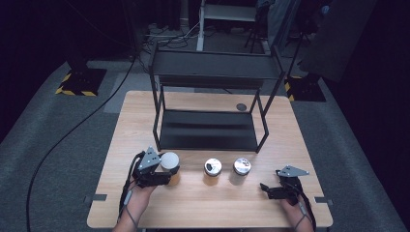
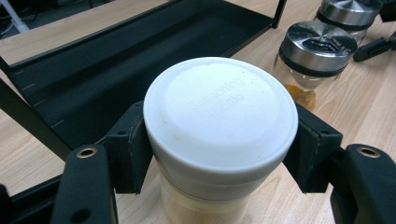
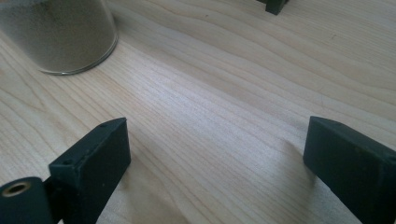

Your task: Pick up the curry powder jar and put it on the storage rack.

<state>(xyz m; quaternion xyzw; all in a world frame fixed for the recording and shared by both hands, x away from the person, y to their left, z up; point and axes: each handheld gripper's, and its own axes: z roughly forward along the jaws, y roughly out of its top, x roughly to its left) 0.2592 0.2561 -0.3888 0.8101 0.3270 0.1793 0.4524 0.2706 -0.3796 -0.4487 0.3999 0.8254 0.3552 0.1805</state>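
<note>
Where pads press: white-lidded jar [image 2: 219, 126] inside left hand-held gripper [image 2: 219, 140].

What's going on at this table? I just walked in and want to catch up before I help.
A person is working with two handheld grippers at a light wooden table. The left gripper has its fingers closed around a white-lidded round jar, which stands in front of a black metal two-tier shelf rack. Two steel-lidded glass spice jars stand untouched beside it. The right gripper rests open near the table's right front edge, holding nothing.
</note>
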